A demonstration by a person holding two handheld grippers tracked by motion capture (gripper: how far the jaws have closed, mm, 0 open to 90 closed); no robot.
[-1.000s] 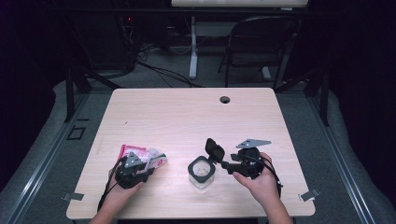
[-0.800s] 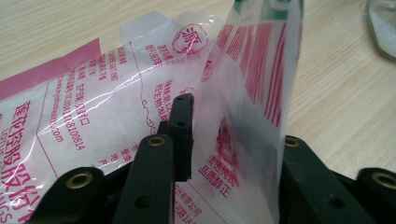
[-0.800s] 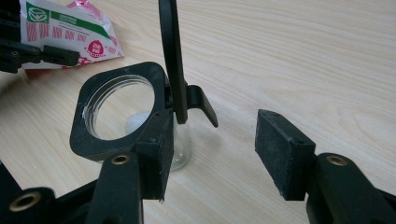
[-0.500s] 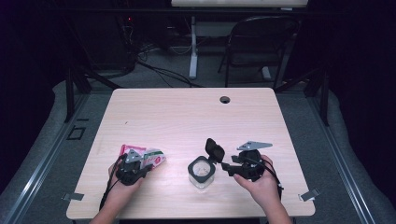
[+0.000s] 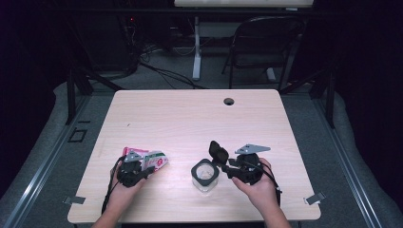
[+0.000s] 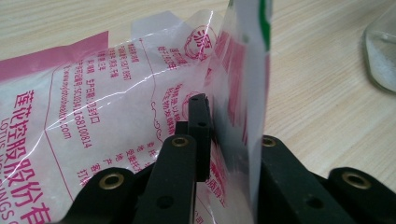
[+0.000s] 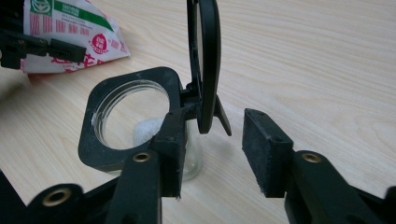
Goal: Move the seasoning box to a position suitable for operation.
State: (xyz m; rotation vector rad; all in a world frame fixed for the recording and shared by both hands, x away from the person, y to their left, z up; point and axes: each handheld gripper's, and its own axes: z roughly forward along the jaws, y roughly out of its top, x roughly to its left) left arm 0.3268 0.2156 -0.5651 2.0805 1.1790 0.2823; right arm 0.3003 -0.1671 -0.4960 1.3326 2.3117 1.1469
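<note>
In the left gripper view, the left gripper (image 6: 224, 135) has its two black jaws closed on a fold of the plastic packet (image 6: 107, 93). They were just closing, and now the film stands pinched between the pads. This close view shows red printed characters on the clear film, a pink band along the edge and a green stripe on the raised fold, which the high view cannot give. At the right edge a piece of the glass jar (image 6: 380, 56) is seen, with white grains inside.

In the right gripper view, the right gripper (image 7: 212, 149) has jaws partly open; they were just closing. The hinged black lid (image 7: 205, 60) stands upright between them, but the right pad is clearly apart from it. Whether the left pad touches the lid I cannot tell. The jar (image 7: 130, 116) is open, with a square black collar around a round mouth, and a small heap of white powder (image 7: 147, 130) lies at its bottom.

The high view shows the layout: the packet (image 5: 147, 159) lies near the front left of the wooden table (image 5: 190, 118), in the left gripper (image 5: 135, 171), and the jar (image 5: 205, 173) stands just beside the right gripper (image 5: 228, 164). Farther away, a small round hole (image 5: 229, 101) is near the far edge.
</note>
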